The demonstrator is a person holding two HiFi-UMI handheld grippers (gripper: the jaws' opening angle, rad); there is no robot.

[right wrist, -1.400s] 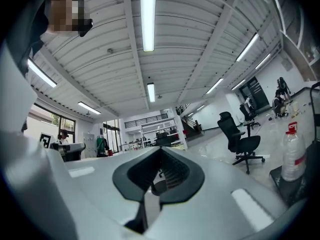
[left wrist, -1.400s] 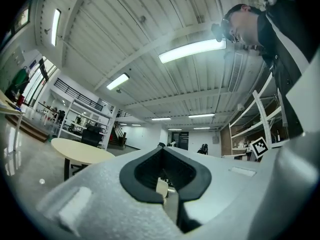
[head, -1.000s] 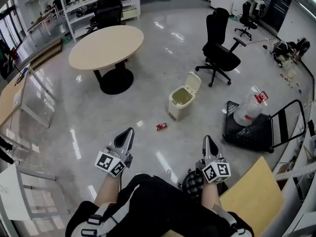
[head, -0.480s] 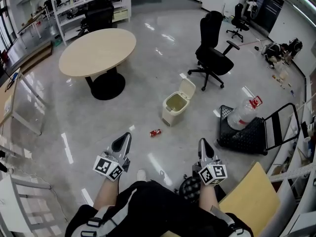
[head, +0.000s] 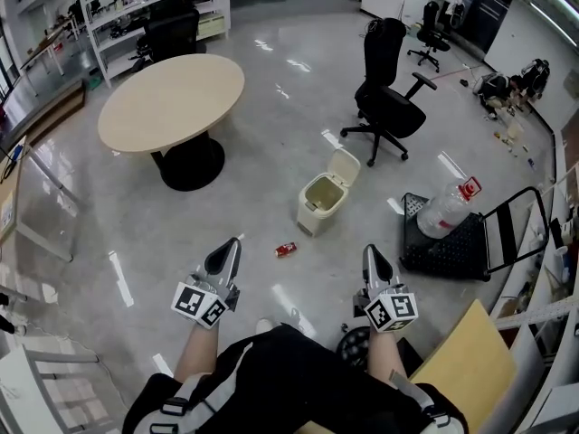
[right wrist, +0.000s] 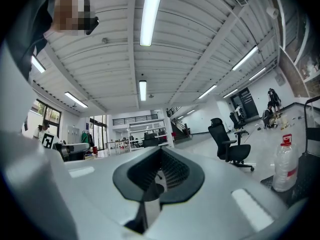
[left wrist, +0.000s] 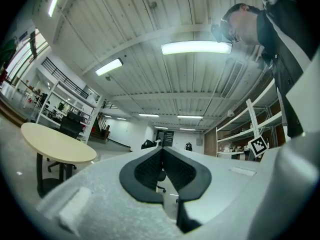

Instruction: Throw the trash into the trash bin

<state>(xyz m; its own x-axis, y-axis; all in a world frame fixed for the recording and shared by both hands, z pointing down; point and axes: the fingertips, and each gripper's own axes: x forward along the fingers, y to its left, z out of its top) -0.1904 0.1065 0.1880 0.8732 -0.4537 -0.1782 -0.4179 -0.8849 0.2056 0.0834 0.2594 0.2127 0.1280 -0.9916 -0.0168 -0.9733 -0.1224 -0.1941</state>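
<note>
A small red can [head: 286, 250] lies on the grey floor a short way ahead of me. Just beyond it stands a cream trash bin [head: 321, 203] with its lid [head: 345, 167] tipped open. My left gripper [head: 225, 254] is held out at the lower left, its jaws together and nothing between them. My right gripper [head: 374, 262] is at the lower right, also shut and empty. In the left gripper view the left gripper [left wrist: 162, 150] points about level into the room, jaws closed. In the right gripper view the right gripper [right wrist: 161, 151] does the same.
A round beige table [head: 169, 100] stands far left. A black office chair [head: 389, 105] is behind the bin. At the right, a black cart [head: 457, 240] carries a large water bottle [head: 445, 208]. A yellow board [head: 461, 369] leans at lower right.
The view has advanced: the can and bin sit nearer to my grippers than a second ago. Both grippers stay shut and keep their places in front of me.
</note>
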